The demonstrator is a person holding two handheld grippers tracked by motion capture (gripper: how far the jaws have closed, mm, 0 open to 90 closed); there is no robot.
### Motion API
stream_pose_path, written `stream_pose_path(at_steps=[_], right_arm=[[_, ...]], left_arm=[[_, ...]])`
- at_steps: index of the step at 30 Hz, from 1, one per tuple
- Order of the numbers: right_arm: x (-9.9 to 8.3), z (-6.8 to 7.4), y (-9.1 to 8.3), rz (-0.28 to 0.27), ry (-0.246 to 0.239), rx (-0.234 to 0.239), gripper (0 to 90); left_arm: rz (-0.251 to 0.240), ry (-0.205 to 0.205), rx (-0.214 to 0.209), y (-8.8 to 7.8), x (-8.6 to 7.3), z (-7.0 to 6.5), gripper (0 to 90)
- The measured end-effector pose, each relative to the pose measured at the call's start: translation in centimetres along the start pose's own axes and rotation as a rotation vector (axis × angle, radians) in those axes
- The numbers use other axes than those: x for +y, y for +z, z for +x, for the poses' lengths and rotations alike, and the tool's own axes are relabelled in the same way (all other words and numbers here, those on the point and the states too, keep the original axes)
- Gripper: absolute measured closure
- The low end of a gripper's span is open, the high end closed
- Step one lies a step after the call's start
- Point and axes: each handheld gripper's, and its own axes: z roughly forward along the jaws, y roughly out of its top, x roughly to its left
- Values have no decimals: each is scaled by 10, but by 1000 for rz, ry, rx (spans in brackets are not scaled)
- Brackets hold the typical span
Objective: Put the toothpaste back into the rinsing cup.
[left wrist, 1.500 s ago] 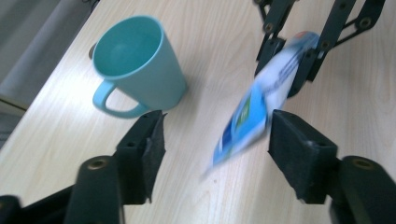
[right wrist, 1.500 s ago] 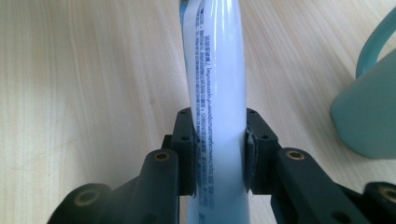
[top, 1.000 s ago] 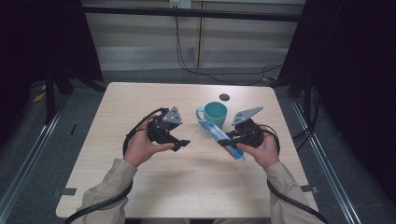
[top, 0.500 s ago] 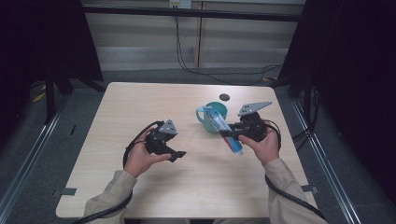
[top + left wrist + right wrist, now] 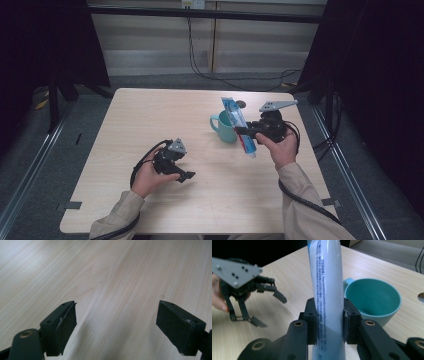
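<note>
Centrally, a pale wooden table (image 5: 150, 125) is seen; beside its teal mug (image 5: 223, 128), a toothpaste tube (image 5: 239, 125) is pinched by the right gripper (image 5: 246, 131), while the left gripper (image 5: 186, 176), jaws just opening, is held spread and empty.

The surface (image 5: 150, 125) is a pale wooden top with a fine grain and rounded corners, and it stands in the middle of a dim room. The floor (image 5: 60, 165) around it is grey. A metal rail (image 5: 30, 172) runs along the floor at the left side and another rail (image 5: 352, 175) at the right side. Behind the surface there is a light wall with panels (image 5: 155, 45), and black cables (image 5: 200, 70) hang down in front of it to the floor. Dark curtains (image 5: 380, 75) close both sides. The light falls softly from above on the wood.
</note>
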Motion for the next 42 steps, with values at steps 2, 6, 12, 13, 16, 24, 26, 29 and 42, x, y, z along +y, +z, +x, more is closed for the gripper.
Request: stream_pose_path(at_steps=[2, 6, 12, 13, 16, 24, 26, 29, 42], right_arm=[[3, -1, 1, -3, -6, -10, 700], [7, -3, 1, -17, 3, -9, 700], [14, -6, 2, -48, 24, -26, 699], [15, -7, 2, -57, 27, -23, 700], [20, -7, 2, -68, 23, -32, 699], [29, -10, 6, -85, 36, -41, 699], [30, -10, 7, -86, 33, -51, 698], [32, -12, 8, -90, 40, -52, 697], [44, -16, 9, -137, 53, -90, 697]], left_arm=[[0, -9, -2, 3, -3, -1, 161], [-6, -17, -2, 5, -9, 0, 159], [8, -2, 8, 6, -15, 1, 158], [-3, -17, 13, 7, -16, 0, 158], [-10, -20, 23, 9, -18, -1, 158], [-23, 5, 25, 11, -24, -3, 154], [-29, 8, 23, 11, -25, -4, 154], [-38, 16, 19, 11, -26, -3, 151], [-101, 22, 11, 14, -35, -5, 68]])
